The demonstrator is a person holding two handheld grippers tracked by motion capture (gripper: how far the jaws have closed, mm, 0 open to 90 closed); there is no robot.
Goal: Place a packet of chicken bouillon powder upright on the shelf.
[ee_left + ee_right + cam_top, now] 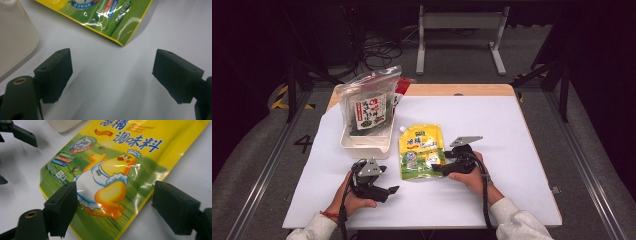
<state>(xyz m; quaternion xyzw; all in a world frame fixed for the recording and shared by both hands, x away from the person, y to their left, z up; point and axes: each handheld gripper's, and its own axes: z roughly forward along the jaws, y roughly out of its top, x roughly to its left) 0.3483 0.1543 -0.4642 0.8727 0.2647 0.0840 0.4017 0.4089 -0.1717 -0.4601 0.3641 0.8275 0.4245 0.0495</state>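
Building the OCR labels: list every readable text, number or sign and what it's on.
"Granulated Chicken Bouillon": flat yellow-and-green plastic seasoning pouch, top, partly cut off.
"调味料": same pouch, blue characters; the characters above are cropped.
"3" in its round badge; small print blurred.
"4": painted on the grey floor left of the table.
Clear zip bag in the white plastic bin: label characters too blurred.

1. Yellow pouch [117, 167] runs off the top edge of the right gripper view, its spout cut away
2. White tub [15, 37] is cropped at the left gripper view's left edge
3. Bag label [370, 112] print too small to read
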